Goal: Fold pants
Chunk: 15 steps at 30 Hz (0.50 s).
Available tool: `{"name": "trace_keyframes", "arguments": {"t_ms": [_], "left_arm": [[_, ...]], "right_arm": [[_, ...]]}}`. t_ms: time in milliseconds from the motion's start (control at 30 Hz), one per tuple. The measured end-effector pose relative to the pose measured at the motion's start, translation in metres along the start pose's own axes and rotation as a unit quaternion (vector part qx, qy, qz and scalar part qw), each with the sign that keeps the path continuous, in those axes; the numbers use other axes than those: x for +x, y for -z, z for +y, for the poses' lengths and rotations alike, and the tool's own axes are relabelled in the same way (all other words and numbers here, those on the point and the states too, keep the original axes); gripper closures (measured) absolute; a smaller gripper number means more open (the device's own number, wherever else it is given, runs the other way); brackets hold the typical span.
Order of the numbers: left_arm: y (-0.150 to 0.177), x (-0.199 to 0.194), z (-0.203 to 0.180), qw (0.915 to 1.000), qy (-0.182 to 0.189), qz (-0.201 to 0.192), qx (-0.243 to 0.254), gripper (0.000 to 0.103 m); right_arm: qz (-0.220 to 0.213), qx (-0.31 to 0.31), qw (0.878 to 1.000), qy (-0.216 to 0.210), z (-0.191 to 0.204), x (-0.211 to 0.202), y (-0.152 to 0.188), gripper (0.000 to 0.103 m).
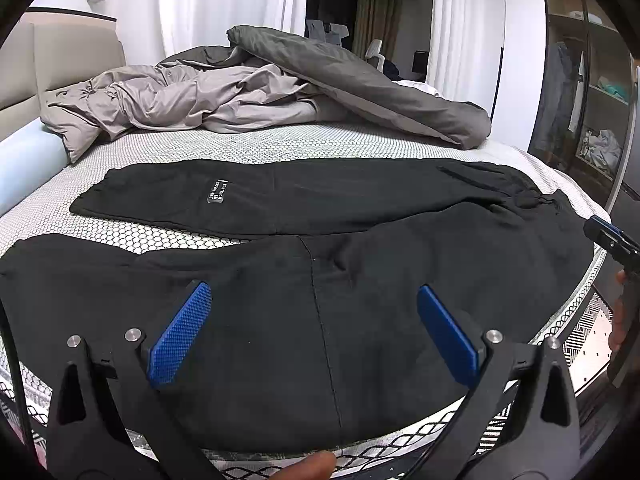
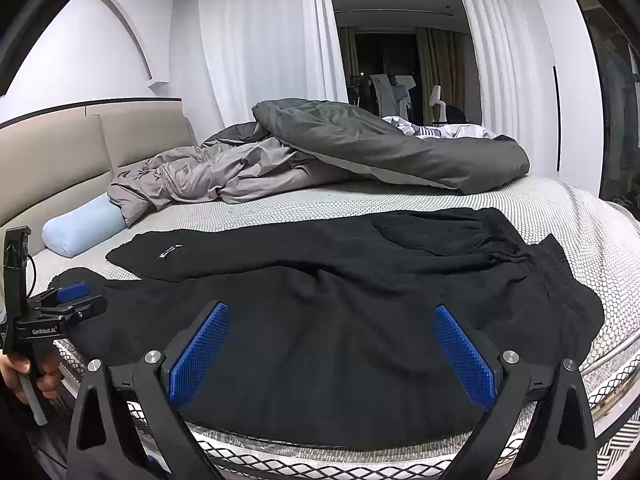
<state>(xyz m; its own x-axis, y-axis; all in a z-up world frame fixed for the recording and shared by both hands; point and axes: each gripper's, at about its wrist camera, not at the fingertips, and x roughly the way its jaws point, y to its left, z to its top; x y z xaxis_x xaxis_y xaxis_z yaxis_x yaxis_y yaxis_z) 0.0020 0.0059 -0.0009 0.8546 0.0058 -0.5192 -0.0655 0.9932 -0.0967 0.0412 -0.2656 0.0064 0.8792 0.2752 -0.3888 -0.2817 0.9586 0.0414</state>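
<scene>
Black pants (image 1: pixel 320 280) lie spread flat across the near side of the bed, waistband to the right, legs to the left, with a small label on the far leg. They also show in the right wrist view (image 2: pixel 340 300). My left gripper (image 1: pixel 314 300) is open and empty, its blue pads hovering over the near leg. My right gripper (image 2: pixel 332 320) is open and empty over the near leg towards the waistband. The left gripper shows at the left edge of the right wrist view (image 2: pixel 68 300). The right gripper shows at the right edge of the left wrist view (image 1: pixel 612 240).
A rumpled grey duvet (image 1: pixel 280 88) lies across the far half of the bed. A light blue bolster pillow (image 2: pixel 80 228) rests by the beige headboard (image 2: pixel 60 168). The mattress (image 1: pixel 280 144) has a white honeycomb cover. A wardrobe (image 1: pixel 592 80) stands to the right.
</scene>
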Motion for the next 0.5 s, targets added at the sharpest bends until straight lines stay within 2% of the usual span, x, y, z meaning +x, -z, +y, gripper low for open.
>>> {"name": "trace_keyframes", "arguments": {"t_ms": [500], "left_arm": [[-0.0005, 0.0001, -0.0002, 1.0000, -0.001, 0.000, 0.001, 0.001]], "right_arm": [[0.000, -0.002, 1.000, 0.000, 0.0003, -0.0008, 0.0010, 0.000]]}}
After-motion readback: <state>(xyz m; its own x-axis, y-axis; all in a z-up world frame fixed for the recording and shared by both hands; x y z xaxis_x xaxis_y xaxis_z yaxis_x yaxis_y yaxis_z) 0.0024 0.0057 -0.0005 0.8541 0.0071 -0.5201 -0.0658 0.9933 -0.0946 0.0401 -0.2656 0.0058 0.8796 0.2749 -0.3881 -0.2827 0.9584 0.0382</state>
